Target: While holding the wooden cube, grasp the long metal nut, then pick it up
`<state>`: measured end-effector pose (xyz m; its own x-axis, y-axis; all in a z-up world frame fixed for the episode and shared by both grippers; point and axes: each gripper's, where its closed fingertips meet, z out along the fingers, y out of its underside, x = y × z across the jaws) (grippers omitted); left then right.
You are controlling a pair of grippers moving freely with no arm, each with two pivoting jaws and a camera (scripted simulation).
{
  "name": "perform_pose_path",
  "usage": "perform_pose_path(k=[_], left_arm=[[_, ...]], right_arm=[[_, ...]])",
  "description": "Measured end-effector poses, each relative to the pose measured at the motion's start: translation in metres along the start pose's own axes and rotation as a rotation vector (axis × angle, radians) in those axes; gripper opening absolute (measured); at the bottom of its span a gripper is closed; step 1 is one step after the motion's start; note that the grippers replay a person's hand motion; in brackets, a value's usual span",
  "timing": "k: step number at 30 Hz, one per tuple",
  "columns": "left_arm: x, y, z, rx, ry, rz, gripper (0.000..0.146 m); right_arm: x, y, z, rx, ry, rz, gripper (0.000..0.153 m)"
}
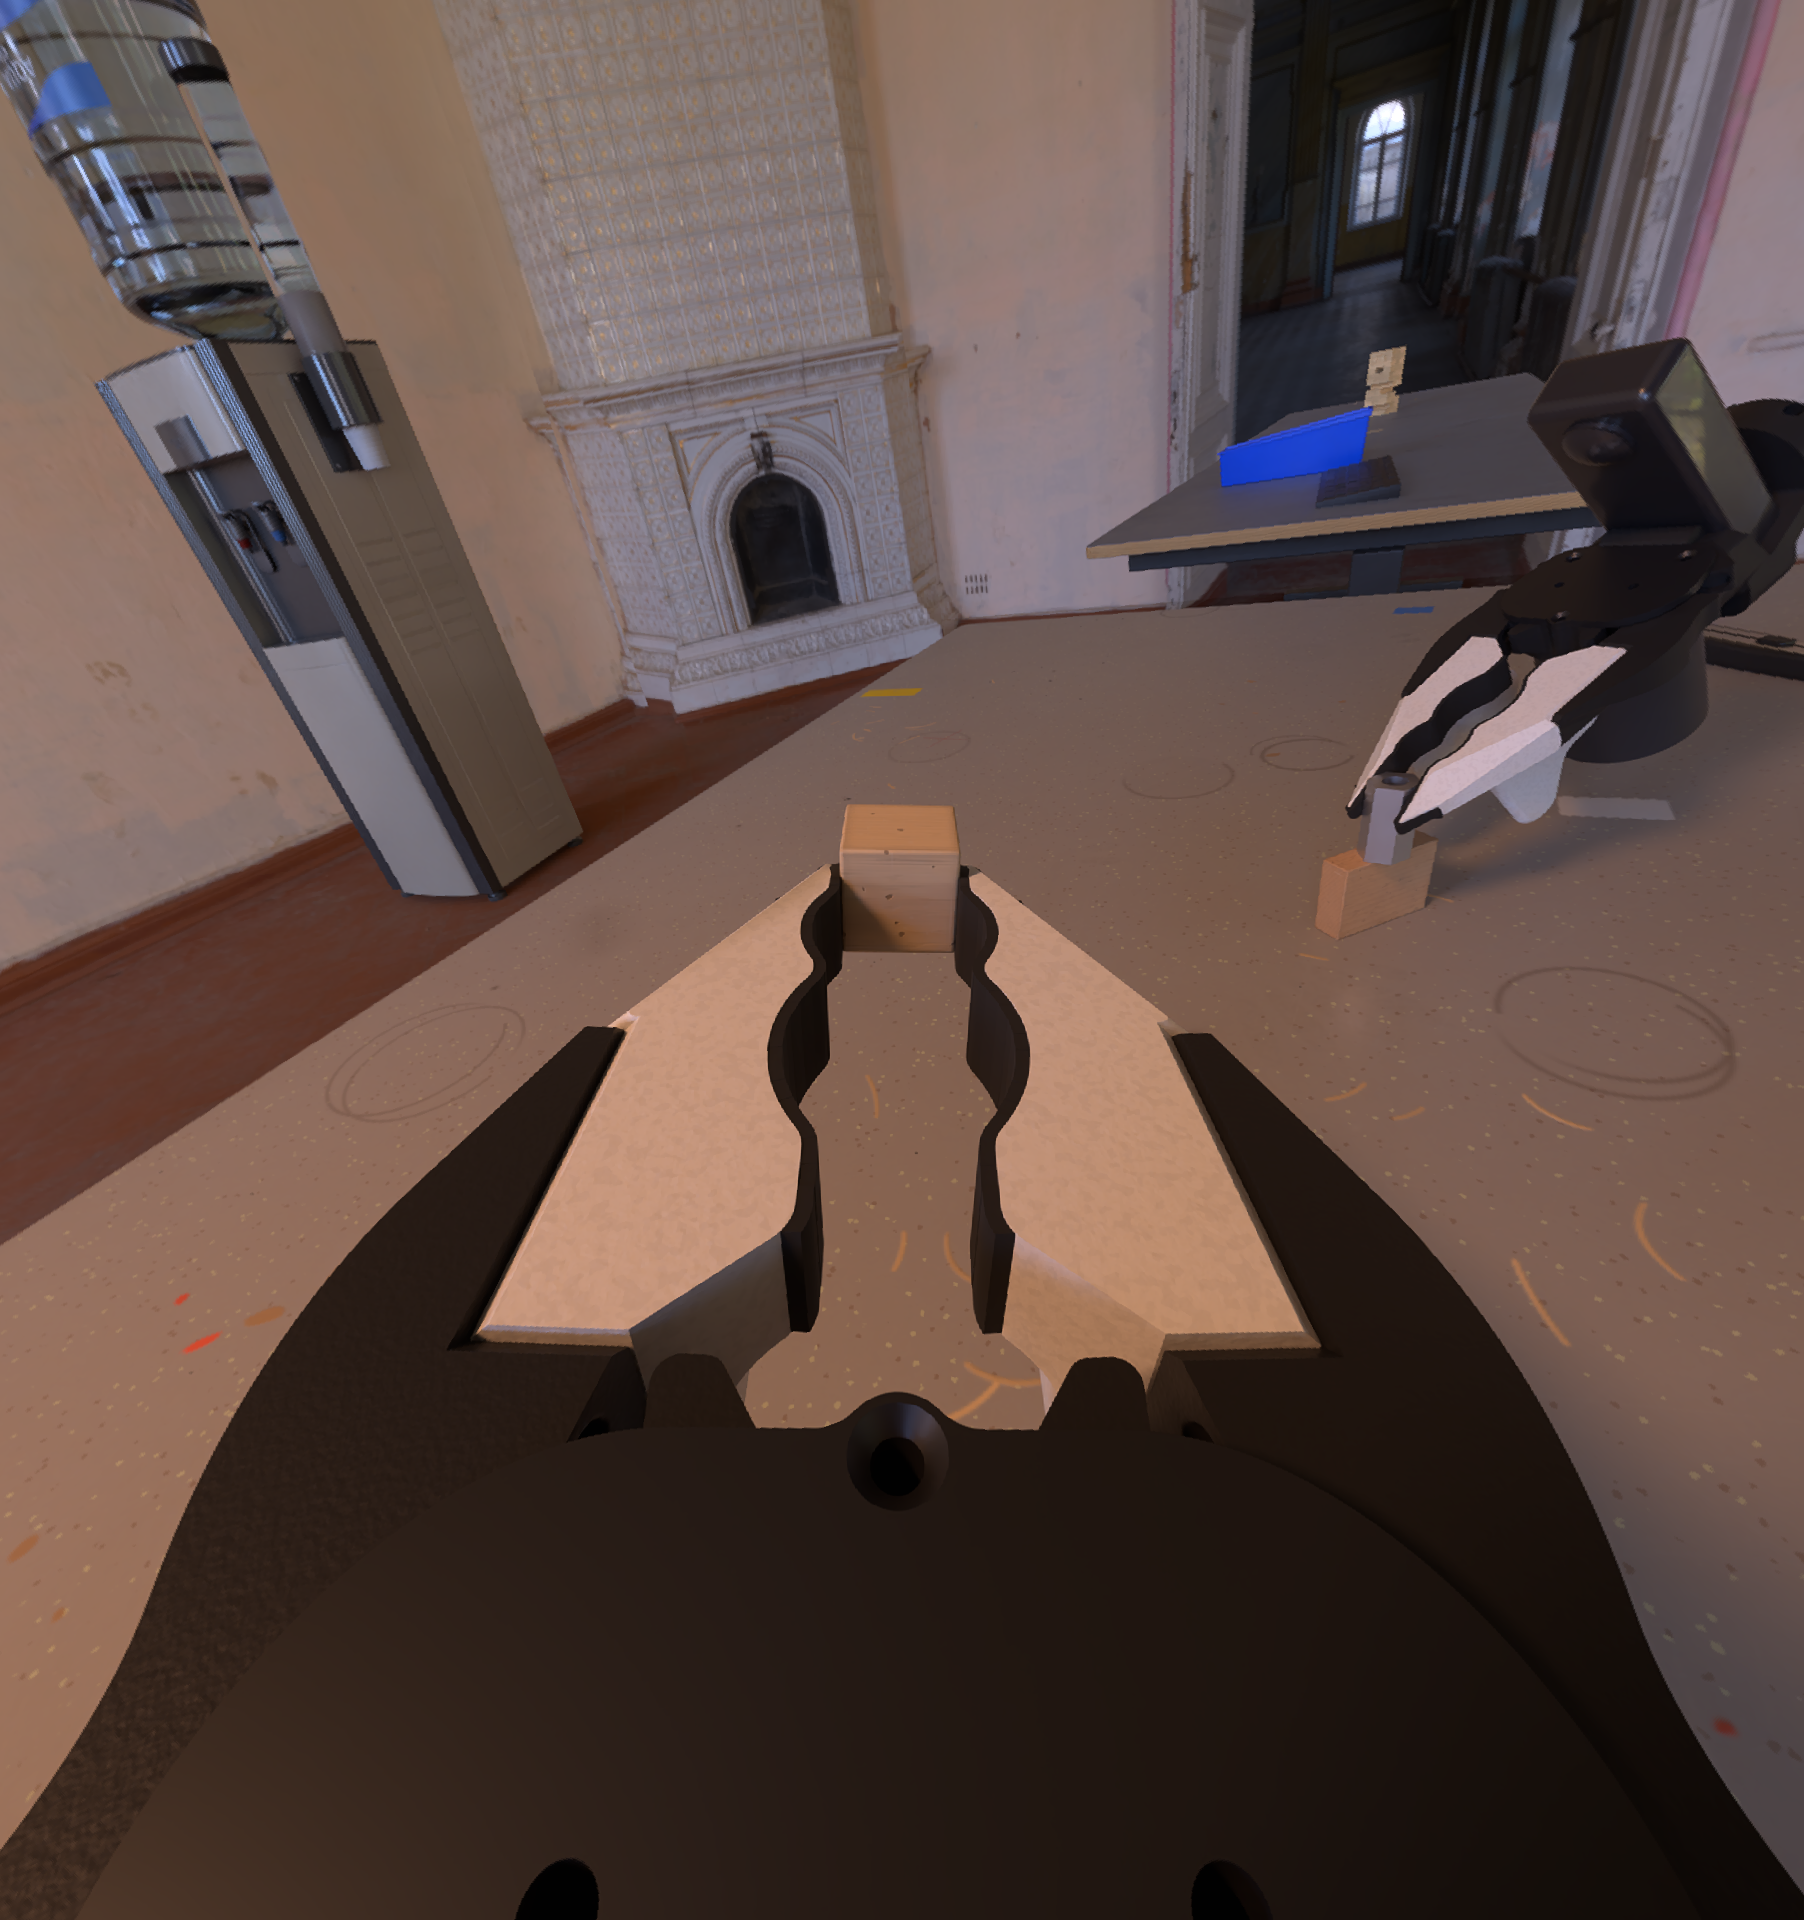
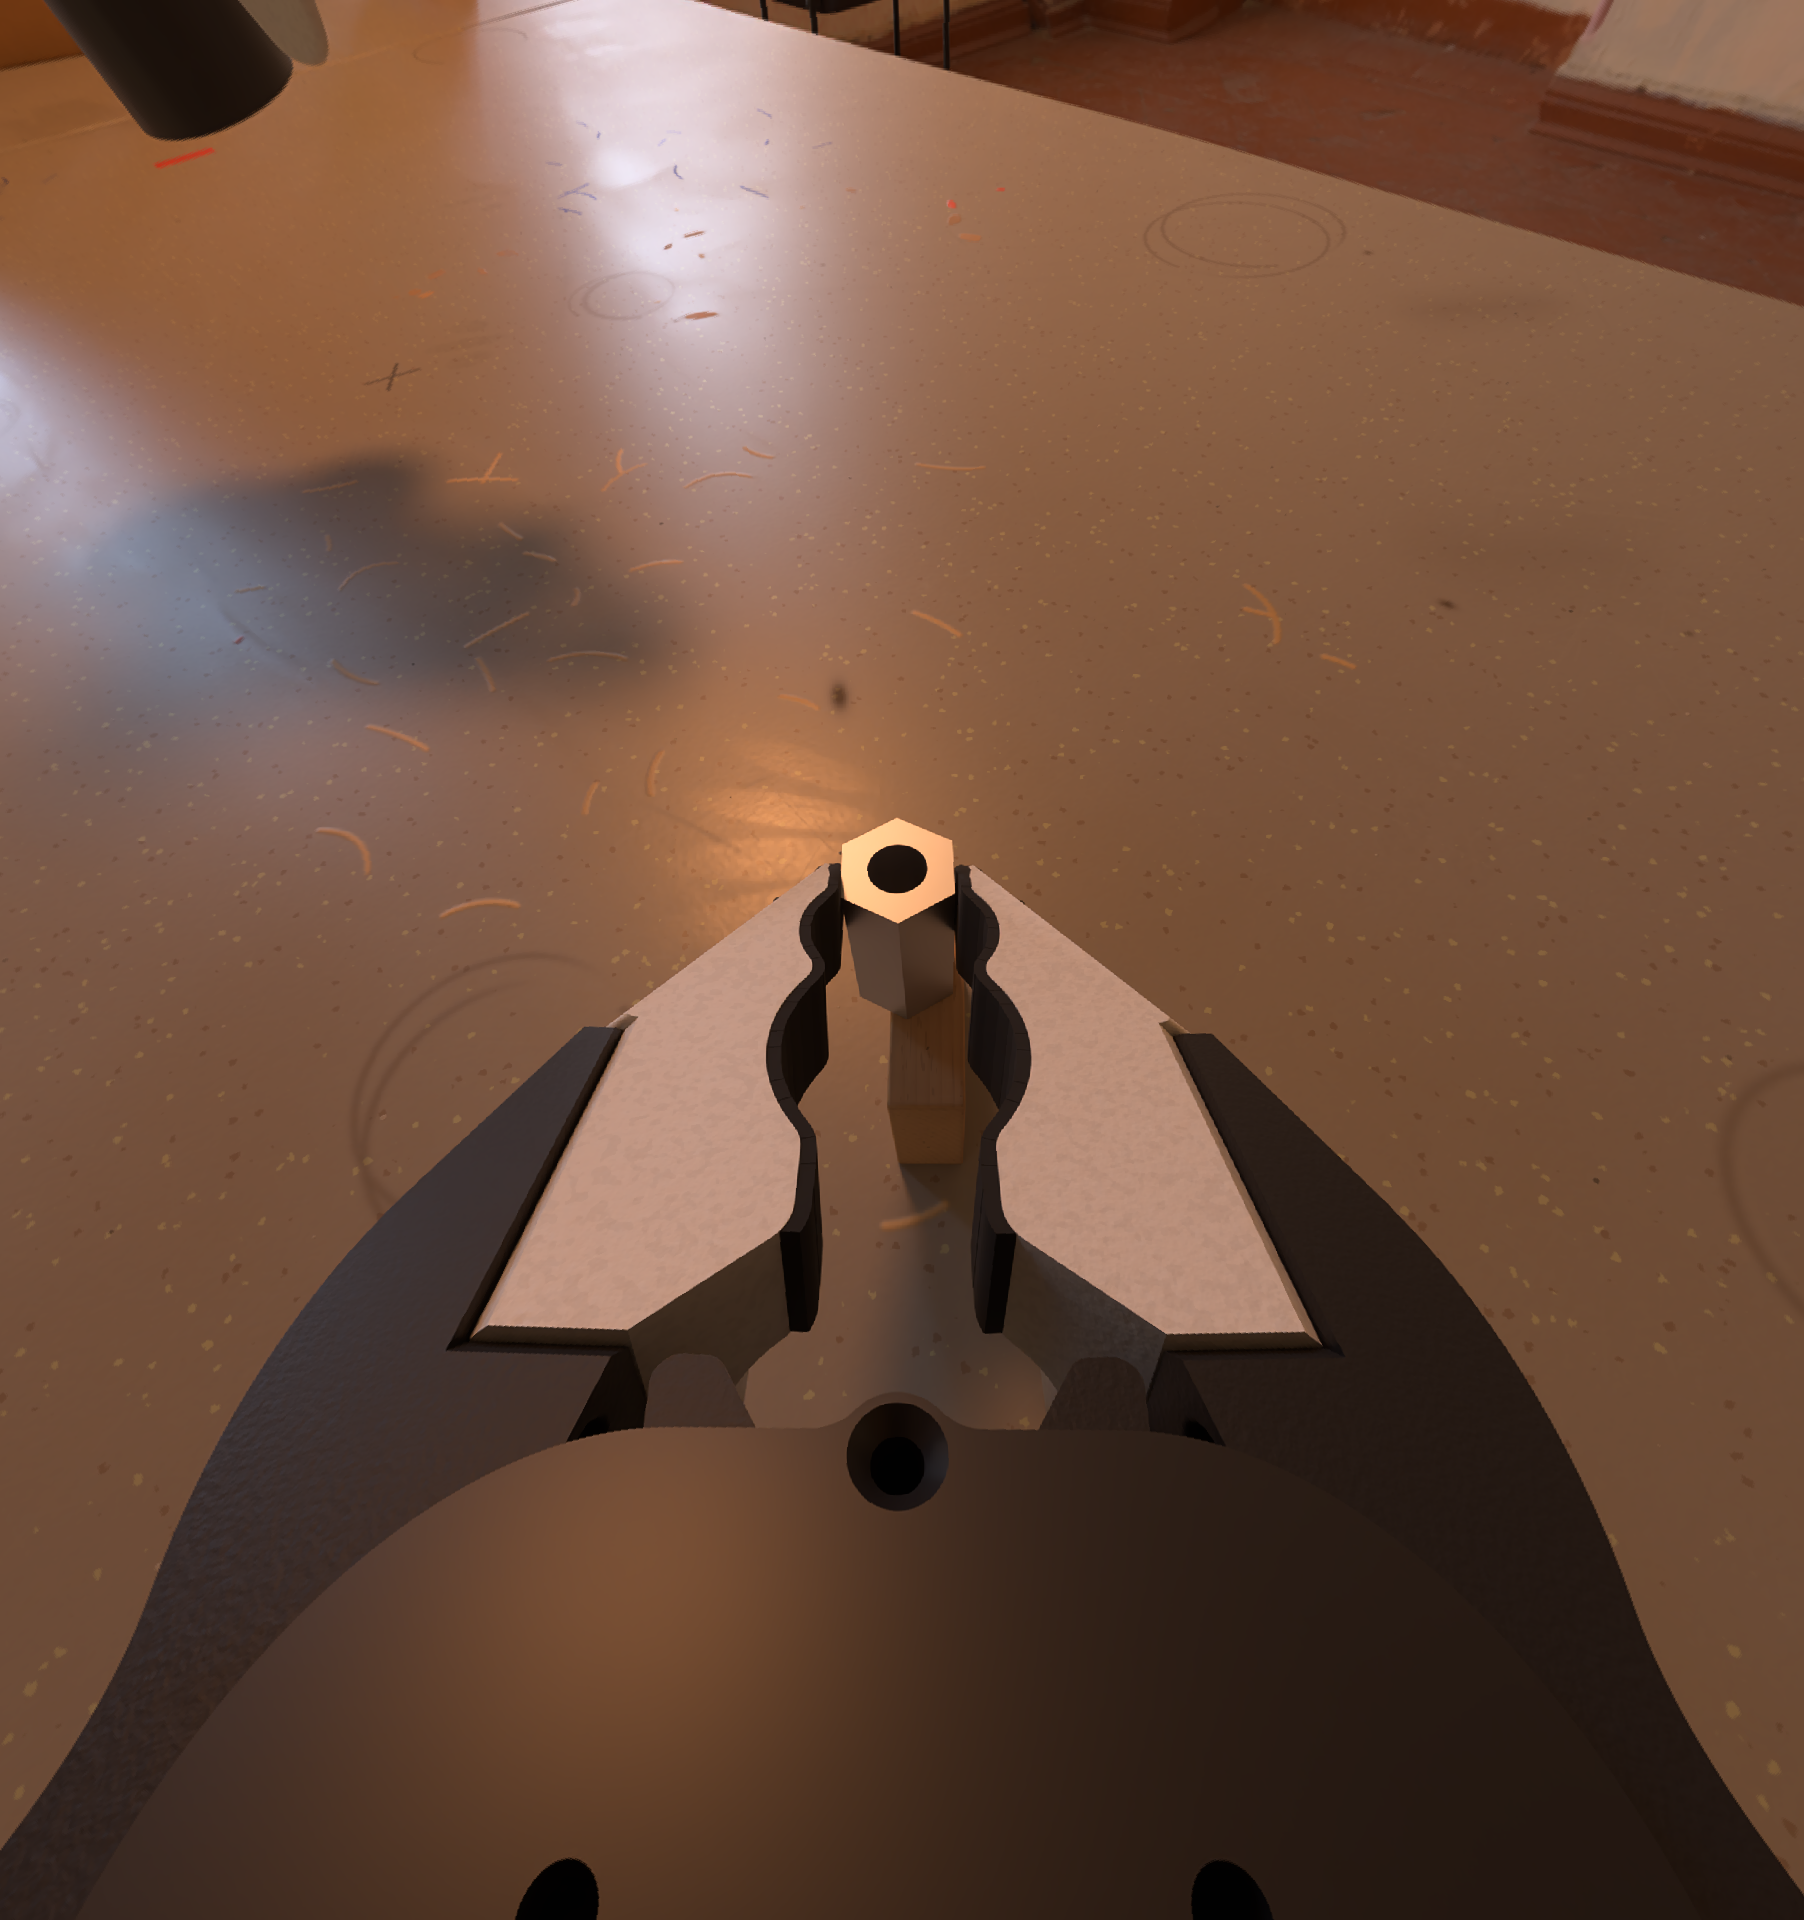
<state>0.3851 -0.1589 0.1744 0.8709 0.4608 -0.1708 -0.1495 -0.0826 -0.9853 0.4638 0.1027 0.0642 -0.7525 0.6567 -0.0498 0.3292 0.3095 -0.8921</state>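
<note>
My left gripper (image 1: 898,883) is shut on a light wooden cube (image 1: 898,878), held at its fingertips above the speckled table (image 1: 1189,1195). My right gripper (image 2: 896,883) is shut on the long metal nut (image 2: 898,925), a hexagonal piece standing upright with its bore facing up. In the left wrist view the right gripper (image 1: 1397,805) shows at the far right, its tips around the nut (image 1: 1388,816). The nut hangs just above a wooden block (image 1: 1371,891) on the table. That block shows below the nut in the right wrist view (image 2: 929,1091).
A water cooler (image 1: 337,613) stands on the floor at the left, past the table edge. A second table (image 1: 1397,499) with a blue panel (image 1: 1293,447) stands behind. A black cylinder (image 1: 1646,707) sits behind the right gripper. A dark cylinder (image 2: 191,62) shows at top left.
</note>
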Motion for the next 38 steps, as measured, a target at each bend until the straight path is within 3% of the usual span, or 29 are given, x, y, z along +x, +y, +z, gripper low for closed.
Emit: perform_pose_path(k=[3, 9, 17, 28, 32, 38], left_arm=[[-0.003, 0.003, 0.001, -0.014, -0.006, -0.032, 0.020], [-0.013, 0.007, -0.003, -0.023, 0.048, -0.299, 0.020], [-0.015, 0.018, -0.003, -0.086, 0.061, -0.400, 0.020], [0.009, 0.049, 0.015, -0.204, 0.292, -0.770, 0.020], [0.019, 0.044, 0.019, -0.178, 0.345, -0.779, 0.020], [0.036, 0.038, 0.020, -0.197, 0.407, -0.734, 0.020]], right_arm=[[0.000, 0.000, 0.000, 0.009, -0.006, 0.008, 0.021], [0.001, 0.000, -0.001, 0.015, -0.015, 0.020, 0.021], [-0.001, -0.001, 0.001, 0.017, -0.021, 0.004, 0.021], [0.005, -0.004, 0.002, 0.087, -0.035, 0.108, 0.020], [-0.001, -0.037, 0.005, 0.219, -0.061, 0.157, 0.020], [-0.018, -0.107, 0.014, 0.335, 0.006, -0.016, 0.020]])
